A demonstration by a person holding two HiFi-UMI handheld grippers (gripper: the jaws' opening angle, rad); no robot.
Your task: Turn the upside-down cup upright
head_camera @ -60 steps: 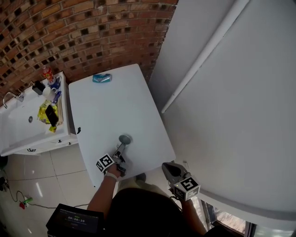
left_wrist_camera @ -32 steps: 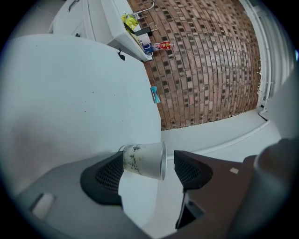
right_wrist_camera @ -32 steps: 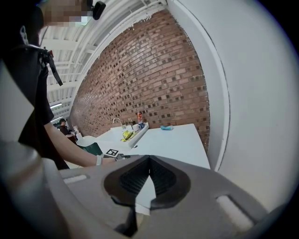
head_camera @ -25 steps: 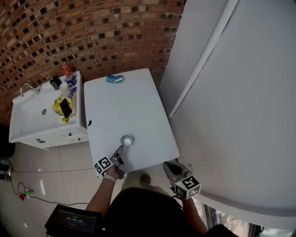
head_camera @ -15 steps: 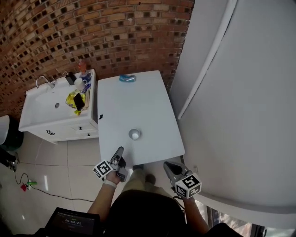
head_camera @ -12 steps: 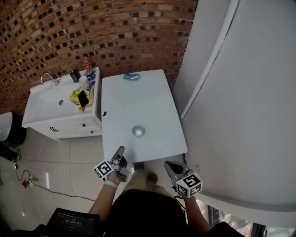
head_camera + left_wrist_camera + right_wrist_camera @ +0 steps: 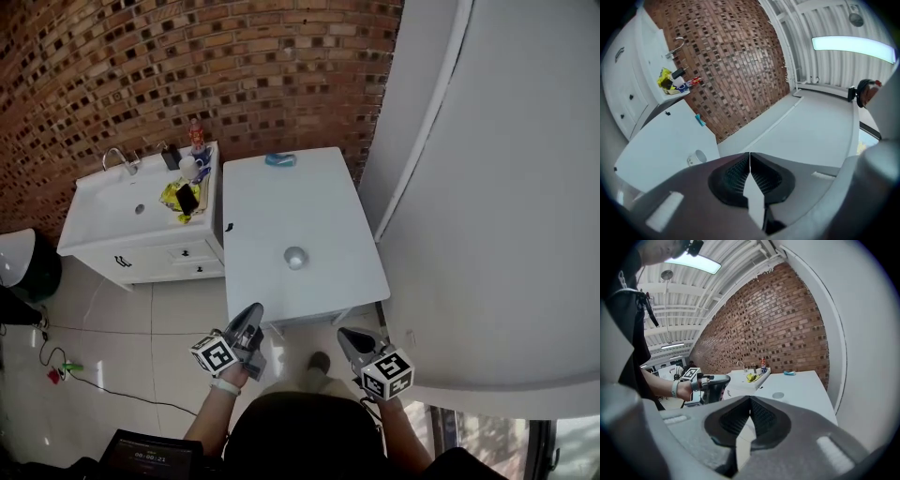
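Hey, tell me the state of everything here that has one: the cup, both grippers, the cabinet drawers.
cup: upright, mouth up, standing free on the table.
left gripper: jaws have just closed, shut, nothing between them, held clear of the table.
right gripper: shut, empty.
drawers: closed.

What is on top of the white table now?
A cup sits near the middle of the white table, and a small blue object lies at its far edge. Nothing covers the tabletop; only the cup's inside cannot be made out.
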